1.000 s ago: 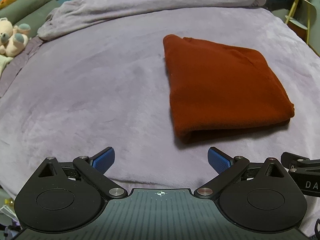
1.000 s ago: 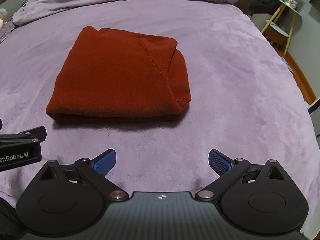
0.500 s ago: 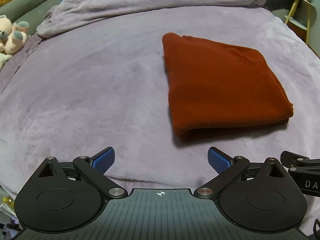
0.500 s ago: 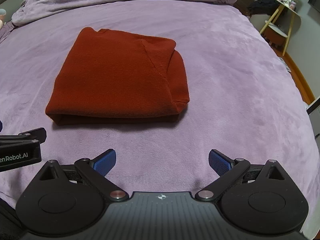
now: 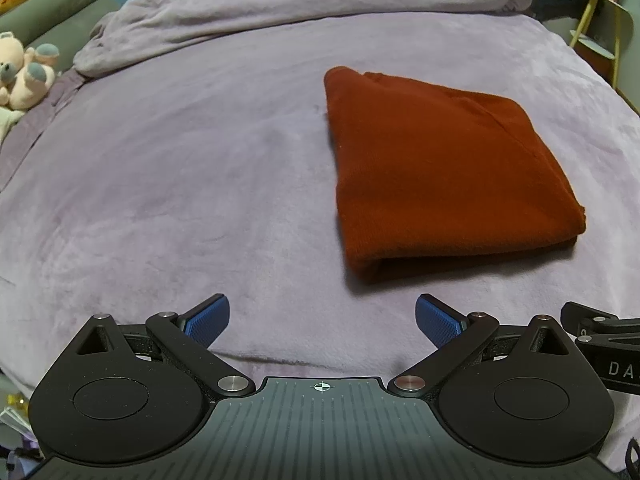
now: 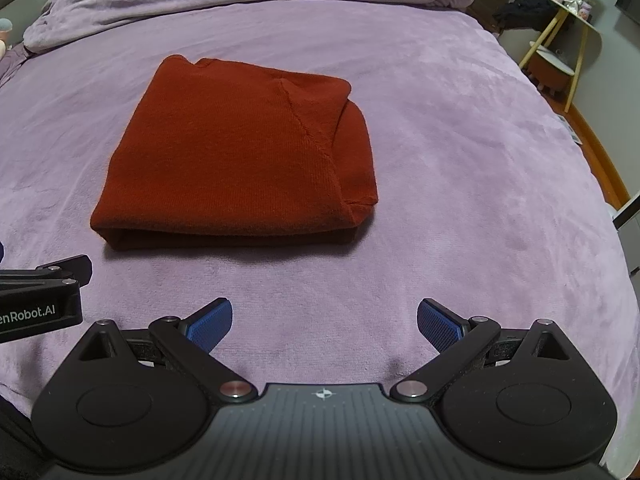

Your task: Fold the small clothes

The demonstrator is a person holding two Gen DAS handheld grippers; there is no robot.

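A rust-red knitted garment (image 5: 440, 168) (image 6: 236, 160) lies folded into a compact rectangle on the purple bed cover (image 5: 180, 184) (image 6: 460, 184). My left gripper (image 5: 322, 316) is open, hovering near the bed's front edge, left of and short of the garment, with nothing between its blue pads. My right gripper (image 6: 324, 316) is open too, held back from the garment's near right corner and holding nothing. Each gripper's body edge shows at the side of the other's view.
A bunched purple duvet (image 5: 304, 4) runs along the back of the bed. Plush toys (image 5: 24, 72) sit at the far left by a grey headboard. A yellow-legged side table (image 6: 568, 28) stands off the bed's right side, where the floor shows.
Both views have shifted very slightly; the garment sits marginally higher in the frames. Both grippers stay open and the garment has not moved on the bed.
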